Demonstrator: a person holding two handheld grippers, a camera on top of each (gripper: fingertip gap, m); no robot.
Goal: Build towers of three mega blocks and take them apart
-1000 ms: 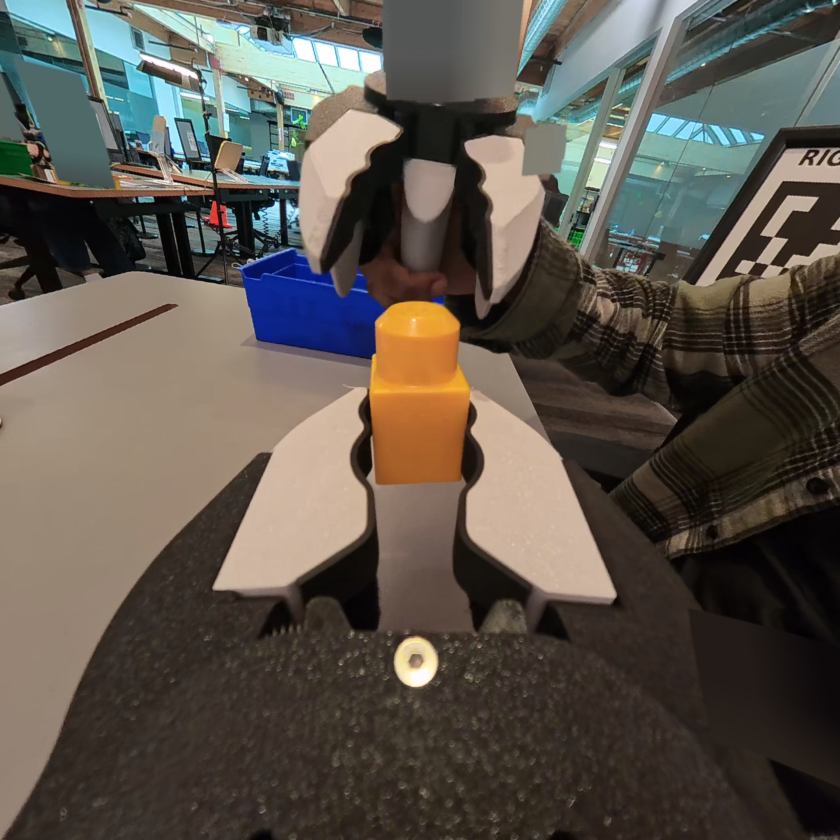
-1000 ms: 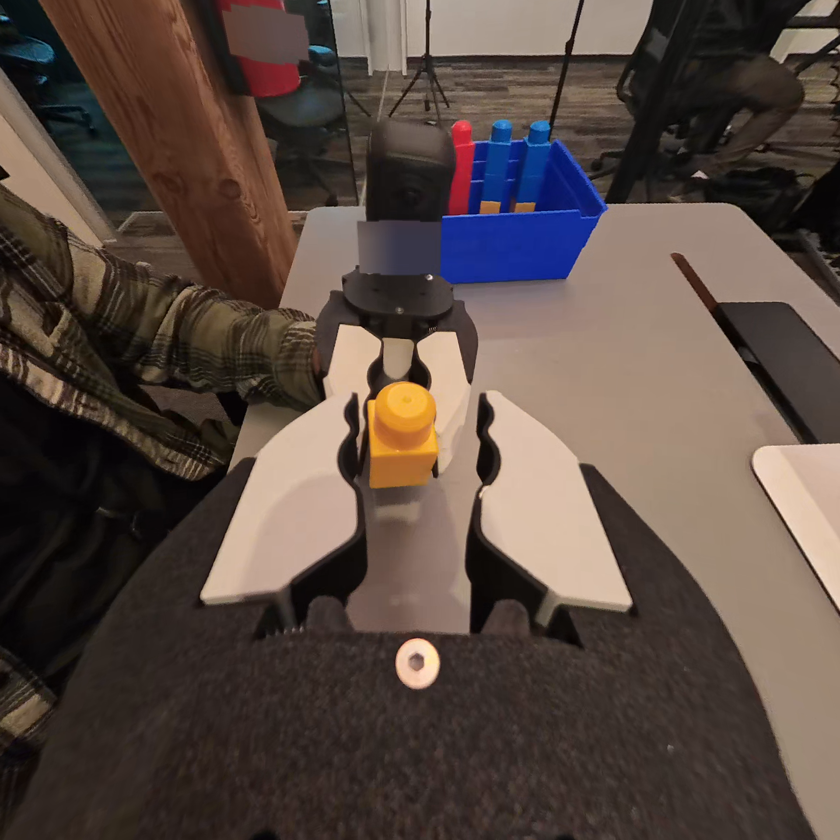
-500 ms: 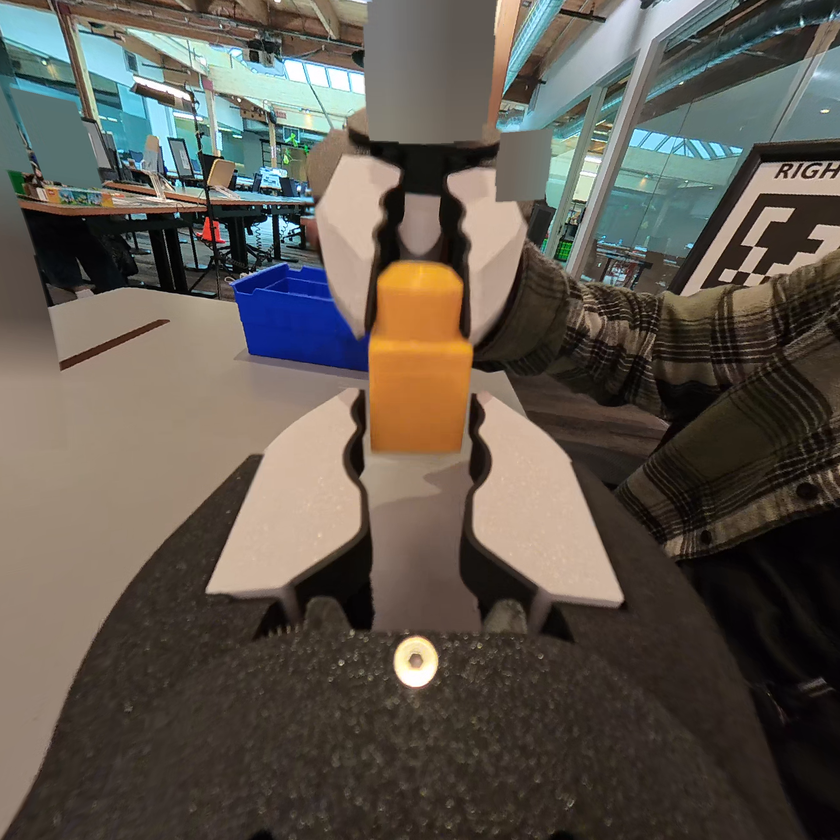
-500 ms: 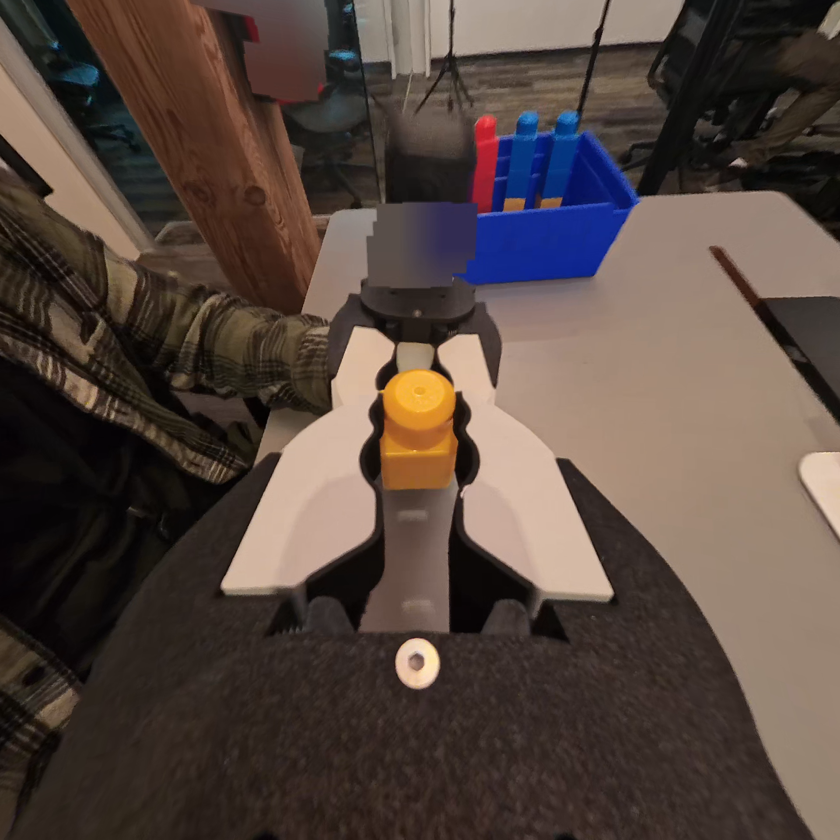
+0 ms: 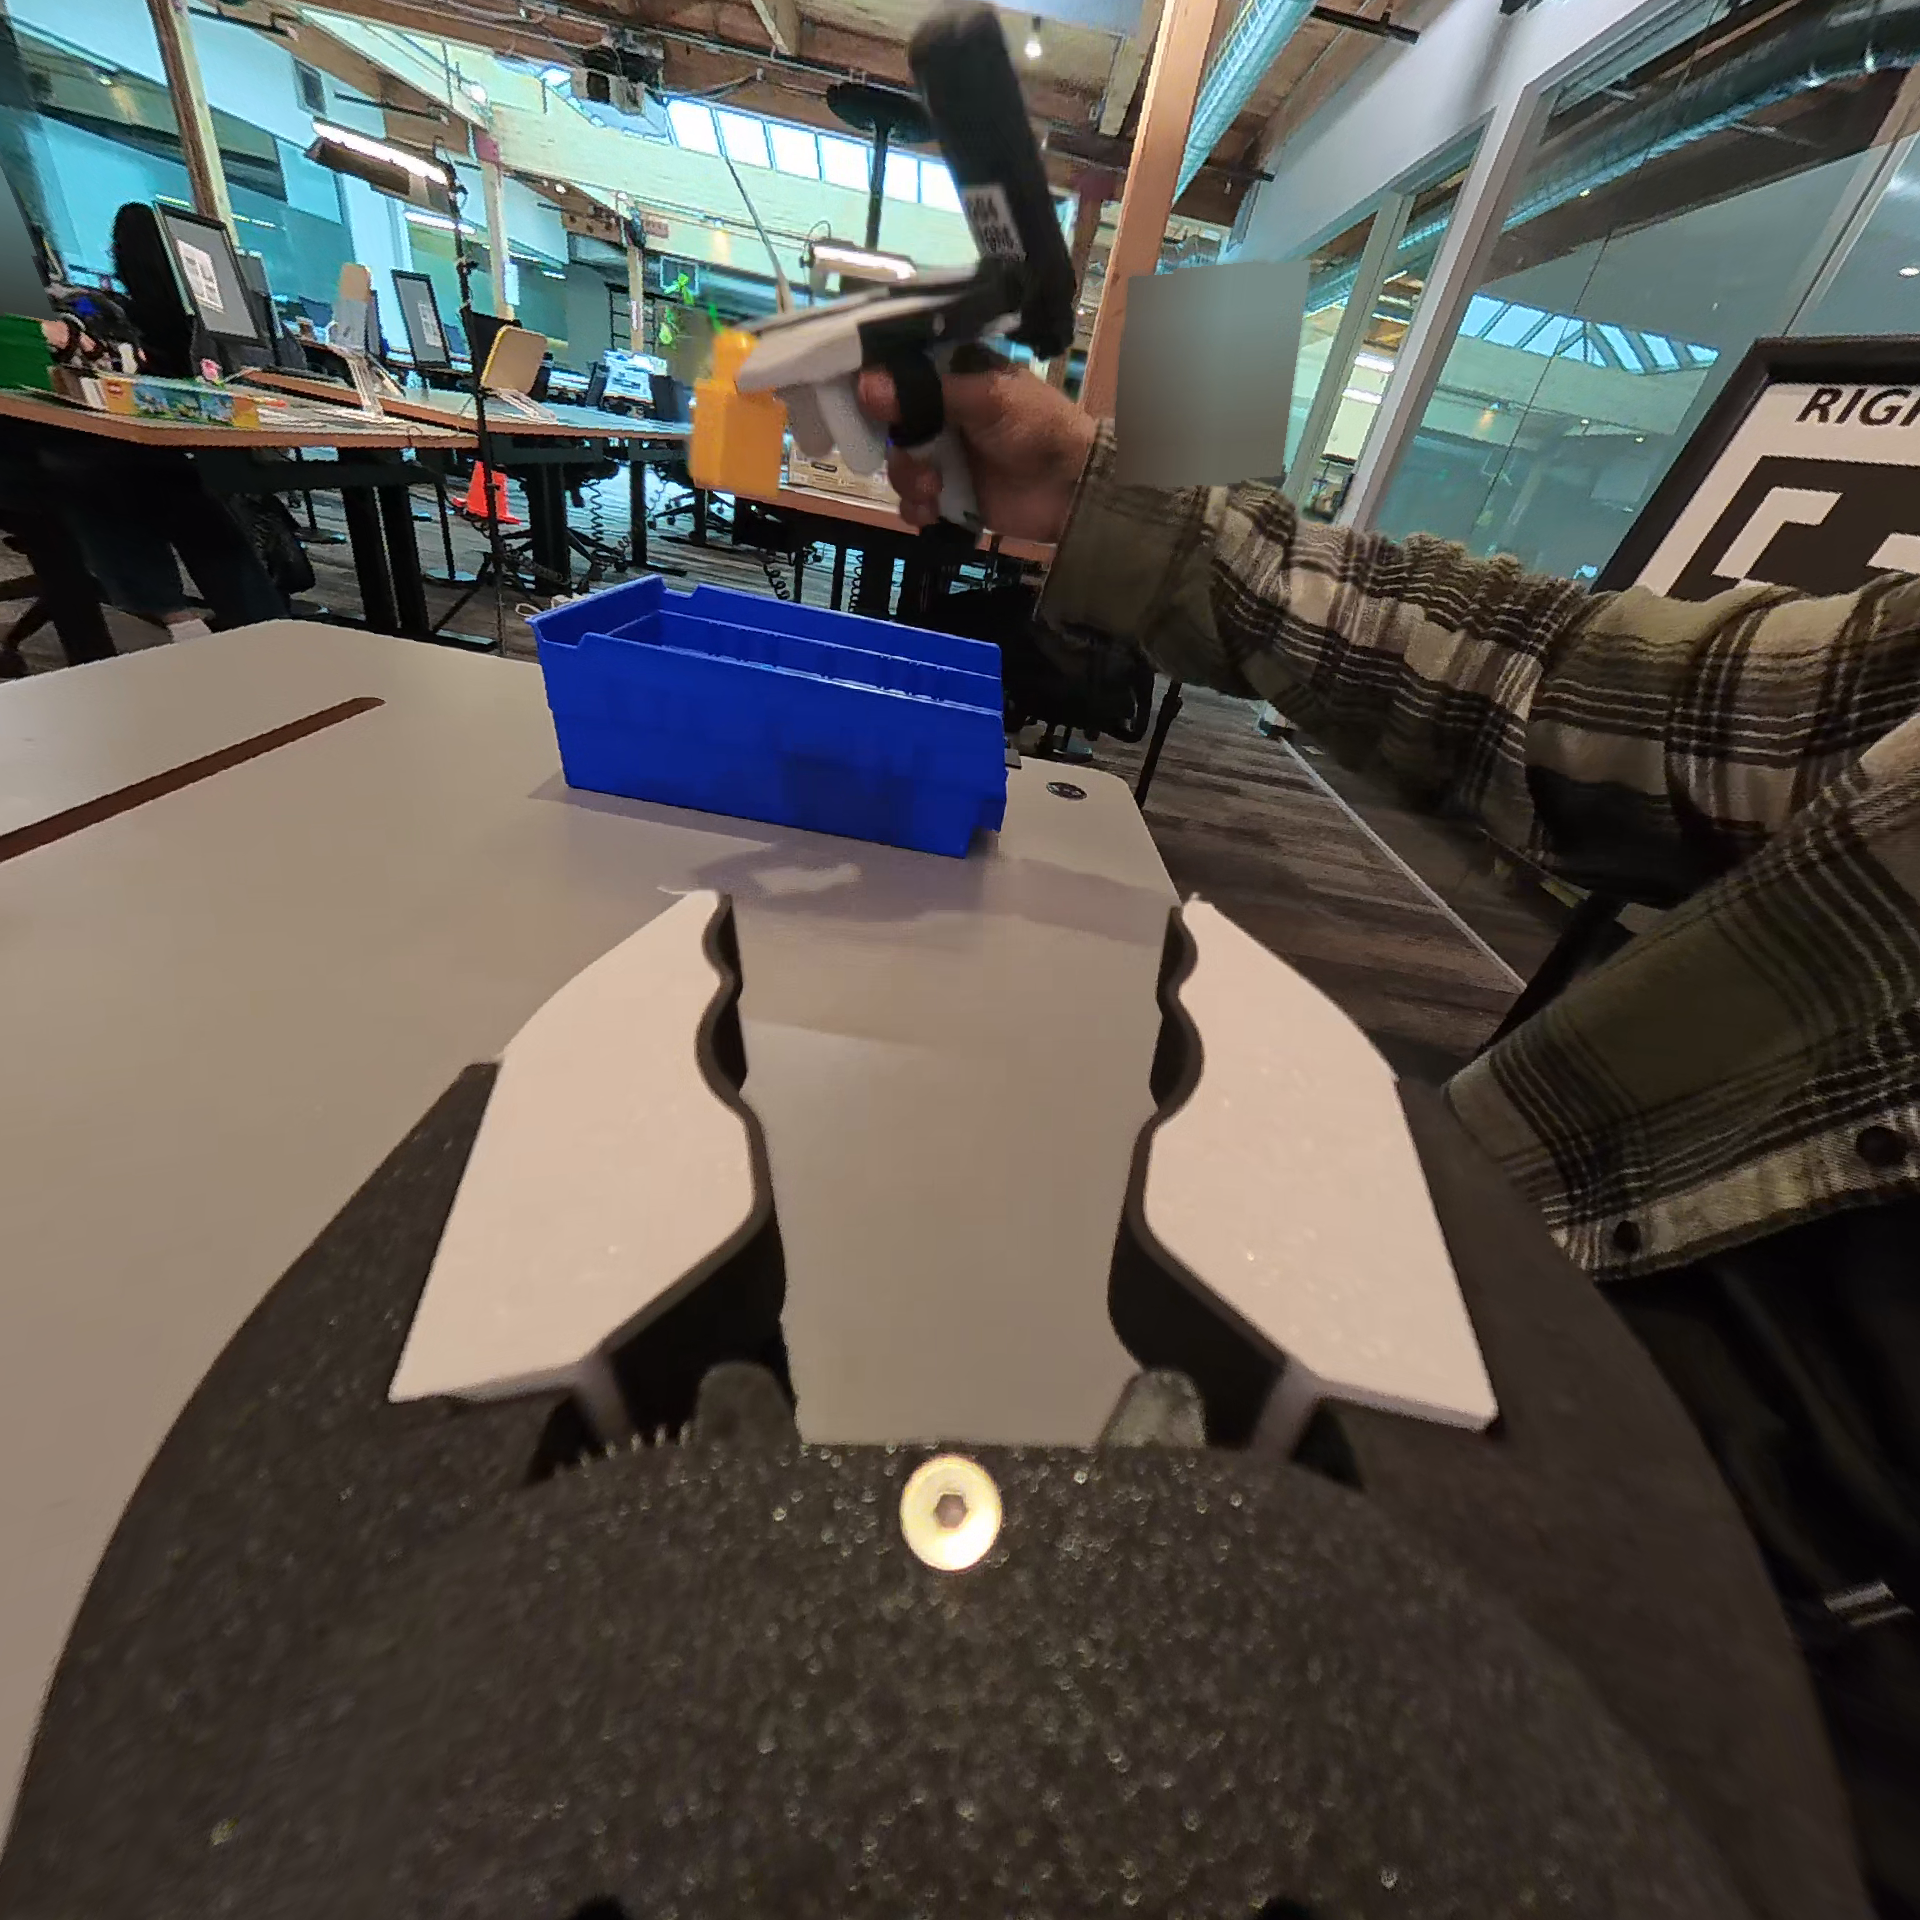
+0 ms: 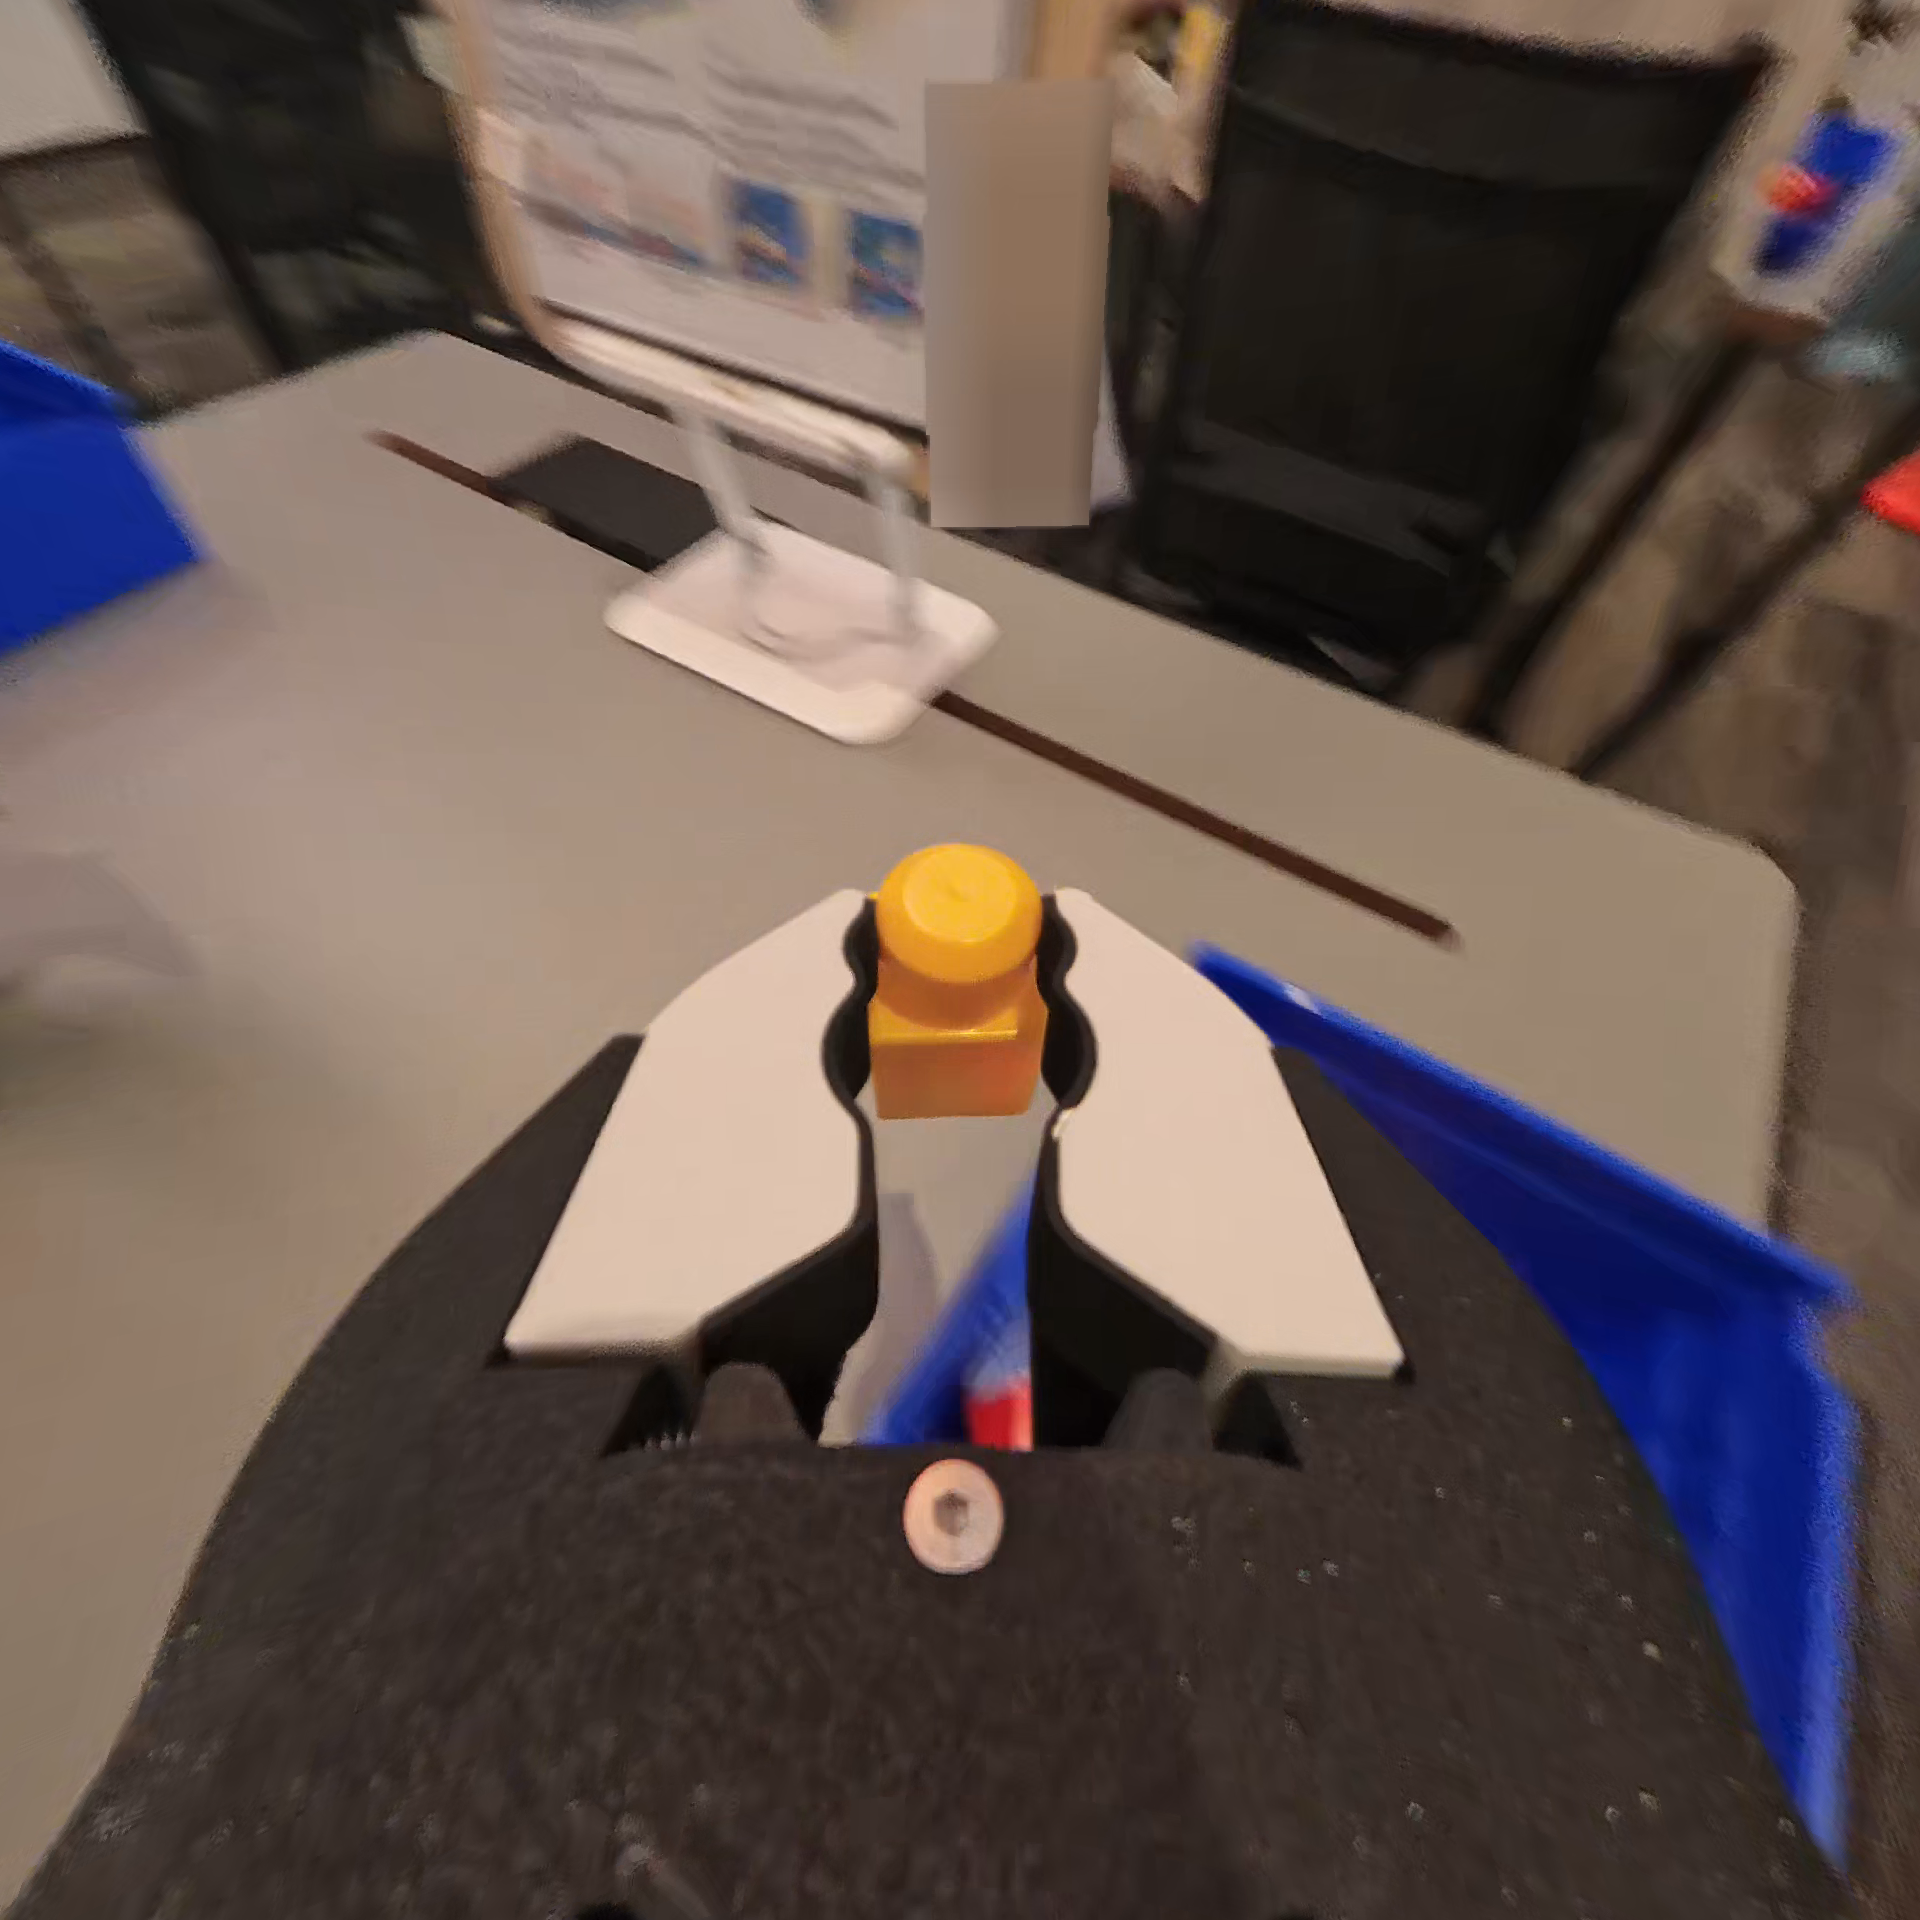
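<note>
My right gripper (image 6: 958,940) is shut on an orange mega block (image 6: 956,1018), stud up, held above the grey table (image 6: 416,883). In the left wrist view the same orange block (image 5: 738,426) hangs in the right gripper (image 5: 764,390), high in the air over the blue bin (image 5: 779,727). My left gripper (image 5: 951,925) is open and empty, low over the table (image 5: 260,935). In the right wrist view, part of a blue bin (image 6: 1610,1299) lies under the gripper, with a red block (image 6: 997,1403) showing between the fingers.
A white stand base (image 6: 800,644) holding a board sits on the table, beside a dark seam (image 6: 1195,821) and a black pad (image 6: 603,499). A person's plaid sleeve (image 5: 1455,707) reaches in from the right. A framed marker board (image 5: 1818,478) stands at the right.
The left gripper let go of the orange block and opened wide. The right gripper closed on the block, lifted it away and swung toward the blue bin.
</note>
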